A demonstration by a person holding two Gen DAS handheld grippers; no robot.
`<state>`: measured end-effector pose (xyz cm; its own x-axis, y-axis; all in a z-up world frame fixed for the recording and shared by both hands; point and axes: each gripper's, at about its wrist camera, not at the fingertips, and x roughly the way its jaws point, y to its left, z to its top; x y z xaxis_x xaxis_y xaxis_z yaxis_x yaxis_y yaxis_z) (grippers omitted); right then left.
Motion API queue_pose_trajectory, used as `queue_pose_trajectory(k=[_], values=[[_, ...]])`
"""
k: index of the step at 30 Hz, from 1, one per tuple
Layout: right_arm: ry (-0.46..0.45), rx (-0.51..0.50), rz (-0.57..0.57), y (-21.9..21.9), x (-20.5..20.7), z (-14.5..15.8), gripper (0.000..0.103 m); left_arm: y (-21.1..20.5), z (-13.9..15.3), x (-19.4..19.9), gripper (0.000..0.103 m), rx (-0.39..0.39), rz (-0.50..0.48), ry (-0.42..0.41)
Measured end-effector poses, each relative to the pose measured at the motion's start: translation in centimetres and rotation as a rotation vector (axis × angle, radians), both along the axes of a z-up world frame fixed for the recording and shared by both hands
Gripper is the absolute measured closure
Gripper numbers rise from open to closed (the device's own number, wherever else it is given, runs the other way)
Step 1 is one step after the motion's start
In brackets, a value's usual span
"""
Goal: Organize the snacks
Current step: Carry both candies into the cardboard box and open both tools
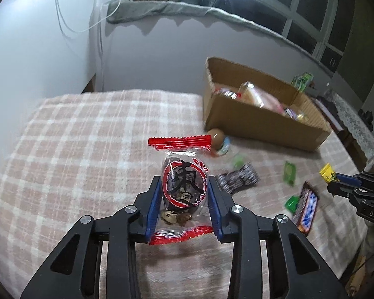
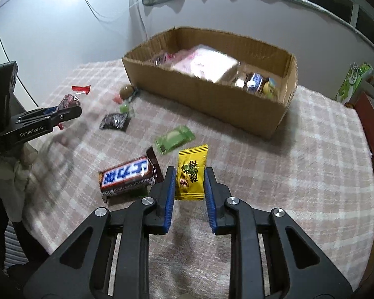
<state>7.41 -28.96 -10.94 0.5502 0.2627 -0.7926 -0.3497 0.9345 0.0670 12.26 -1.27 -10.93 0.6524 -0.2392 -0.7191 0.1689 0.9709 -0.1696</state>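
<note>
My left gripper [image 1: 184, 186] is shut on a clear snack packet with red ends [image 1: 180, 189] and holds it above the checked blanket; it also shows in the right wrist view [image 2: 62, 112]. My right gripper [image 2: 188, 174] is shut on a yellow snack packet [image 2: 190, 174], held above the blanket; it shows at the right of the left wrist view [image 1: 332, 178]. The cardboard box [image 2: 212, 99] with several snacks inside stands behind, also seen in the left wrist view [image 1: 256, 122].
On the blanket [image 2: 286, 174] lie a Snickers bar [image 2: 129, 174], a green packet [image 2: 174, 139], a dark patterned packet [image 2: 113, 122], a small green sweet [image 2: 126, 108] and a brown egg-shaped snack [image 2: 126, 91]. A green carton [image 2: 349, 82] stands at the right.
</note>
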Motion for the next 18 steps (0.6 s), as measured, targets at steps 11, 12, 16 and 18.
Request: queue_pose_trajectory(k=[11, 12, 16, 18], values=[[-0.107, 0.067, -0.056, -1.4, 2.2, 4.4, 0.080, -2.7, 4.0, 2.6, 0.070, -0.053, -0.041, -0.086], [-0.117, 0.073, -0.061, -1.5, 2.5, 4.8, 0.080, -2.9, 4.2, 2.8, 0.070, -0.055, -0.044, -0.091], [-0.152, 0.093, -0.074, -1.9, 4.2, 6.4, 0.080, -4.1, 5.1, 4.6, 0.070, -0.061, -0.062, -0.114], [-0.167, 0.095, -0.078, -2.0, 5.2, 7.1, 0.080, -4.5, 5.5, 5.3, 0.070, -0.063, -0.069, -0.121]])
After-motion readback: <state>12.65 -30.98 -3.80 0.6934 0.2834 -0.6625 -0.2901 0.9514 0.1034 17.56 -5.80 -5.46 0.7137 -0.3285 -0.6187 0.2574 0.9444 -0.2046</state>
